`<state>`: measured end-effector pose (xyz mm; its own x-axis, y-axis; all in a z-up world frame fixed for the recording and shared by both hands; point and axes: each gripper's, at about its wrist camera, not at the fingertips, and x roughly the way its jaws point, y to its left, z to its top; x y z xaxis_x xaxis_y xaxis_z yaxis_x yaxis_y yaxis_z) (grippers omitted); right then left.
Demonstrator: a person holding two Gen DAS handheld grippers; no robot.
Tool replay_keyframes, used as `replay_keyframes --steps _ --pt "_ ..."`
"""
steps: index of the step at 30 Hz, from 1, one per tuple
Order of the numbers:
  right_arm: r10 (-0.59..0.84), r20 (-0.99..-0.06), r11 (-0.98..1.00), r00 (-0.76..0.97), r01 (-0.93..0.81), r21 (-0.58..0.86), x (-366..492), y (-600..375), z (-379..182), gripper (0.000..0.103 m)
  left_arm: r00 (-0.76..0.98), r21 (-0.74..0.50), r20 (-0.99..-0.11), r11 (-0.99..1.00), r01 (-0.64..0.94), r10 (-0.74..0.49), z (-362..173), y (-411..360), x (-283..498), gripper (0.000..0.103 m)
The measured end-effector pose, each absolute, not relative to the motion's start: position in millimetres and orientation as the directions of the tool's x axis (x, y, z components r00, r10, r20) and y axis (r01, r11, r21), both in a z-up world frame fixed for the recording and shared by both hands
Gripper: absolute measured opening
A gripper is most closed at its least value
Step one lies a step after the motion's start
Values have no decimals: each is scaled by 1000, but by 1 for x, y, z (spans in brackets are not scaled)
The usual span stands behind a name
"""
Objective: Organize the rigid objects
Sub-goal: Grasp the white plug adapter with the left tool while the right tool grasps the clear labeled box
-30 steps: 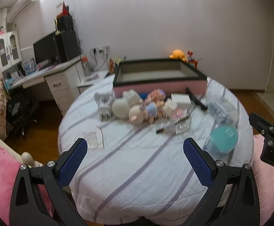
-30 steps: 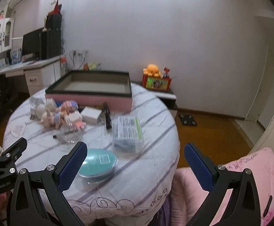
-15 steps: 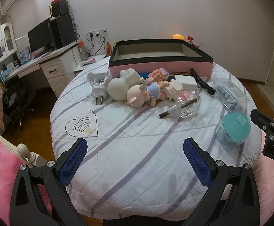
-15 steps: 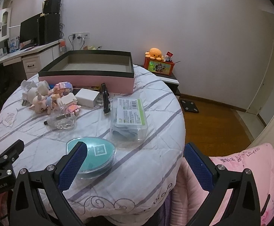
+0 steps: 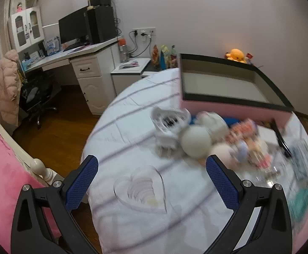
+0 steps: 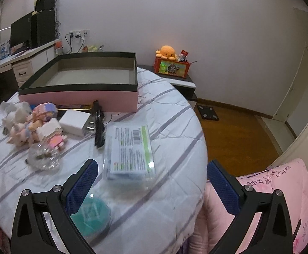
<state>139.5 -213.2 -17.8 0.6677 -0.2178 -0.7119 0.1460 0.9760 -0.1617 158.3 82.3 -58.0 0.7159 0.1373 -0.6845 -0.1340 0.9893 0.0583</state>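
Observation:
A pink box with a black rim stands open and empty at the far side of the round table. In front of it lie small toys, a white plug adapter, a white charger block, a black clip, a glass dish, a clear plastic case with a label and a round teal container. My left gripper hangs open over a heart-shaped card. My right gripper is open just above the teal container and the case, holding nothing.
A white desk with a monitor stands at the left wall, a chair beside it. A nightstand with an orange plush is behind the table. Pink bedding lies at the right, a pink cushion at the left. Wooden floor surrounds the table.
Both grippers have moved in closer over the table. The left view has swung left toward the heart card and is blurred by motion. Both stay open and empty.

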Motion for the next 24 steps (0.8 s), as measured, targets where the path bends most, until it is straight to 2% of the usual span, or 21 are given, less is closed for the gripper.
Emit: replay_keyframes --steps 8,12,18,21,22,23,24 --pt "-202 -774 979 600 121 -162 185 -214 -45 103 667 51 -732 987 -150 139 -73 90 216 103" --pt "-220 -807 975 547 104 -196 201 -213 -64 103 681 43 -721 990 -138 126 -74 89 227 103" --pt "-124 -832 992 540 96 -86 206 -229 -70 103 670 -29 -741 994 -101 47 -88 88 248 103" --pt "-78 -840 996 537 78 -43 206 -231 -69 92 645 -150 -762 984 -99 -51 -95 102 249 103" --pt "-63 -839 997 541 64 -34 205 -229 -68 81 640 -182 -764 979 -96 -79 -97 106 248 101" --pt "-38 -837 999 546 42 -18 203 -226 -67 66 637 -222 -762 971 -85 -119 -99 110 246 92" --pt "-26 -835 999 550 34 -9 202 -224 -65 64 636 -255 -756 964 -69 -155 -99 113 245 71"
